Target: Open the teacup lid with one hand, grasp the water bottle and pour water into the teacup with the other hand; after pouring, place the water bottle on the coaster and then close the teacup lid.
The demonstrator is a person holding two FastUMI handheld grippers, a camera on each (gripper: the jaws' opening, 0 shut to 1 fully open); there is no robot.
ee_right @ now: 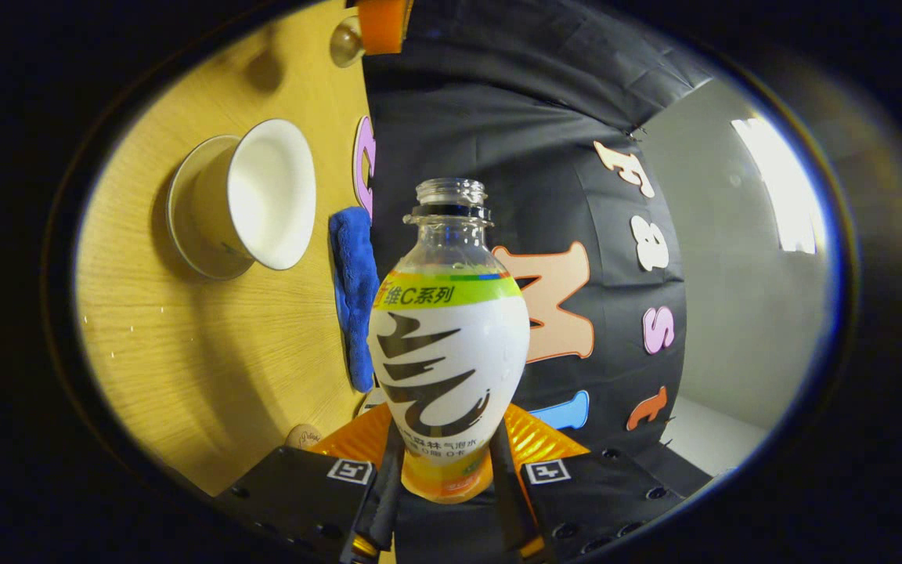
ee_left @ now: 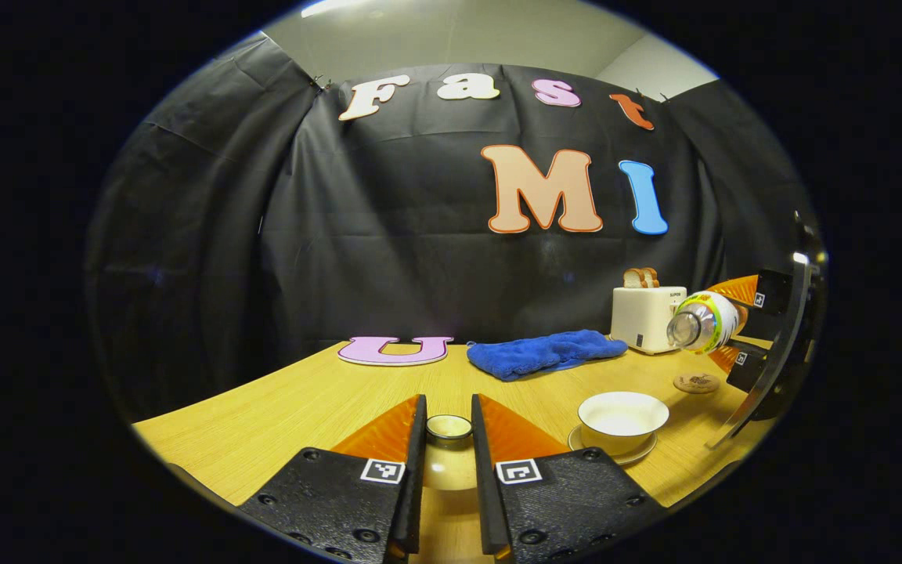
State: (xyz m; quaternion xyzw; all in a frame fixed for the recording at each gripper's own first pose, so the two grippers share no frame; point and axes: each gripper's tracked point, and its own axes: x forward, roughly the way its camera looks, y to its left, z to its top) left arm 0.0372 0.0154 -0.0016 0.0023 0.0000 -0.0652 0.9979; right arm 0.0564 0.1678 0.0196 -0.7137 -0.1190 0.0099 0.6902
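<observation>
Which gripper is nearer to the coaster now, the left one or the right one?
Right. The right gripper holds the tilted bottle in the air just above the coaster. The left gripper, shut on the lid, is farther away, beyond the teacup.

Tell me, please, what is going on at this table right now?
A person is working with two handheld grippers. The left gripper holds the teacup lid by its knob, off the cup. The right gripper grips the uncapped water bottle, tipped on its side above the table, its mouth pointing toward the open teacup on its saucer. The coaster waits bare beside it.
</observation>
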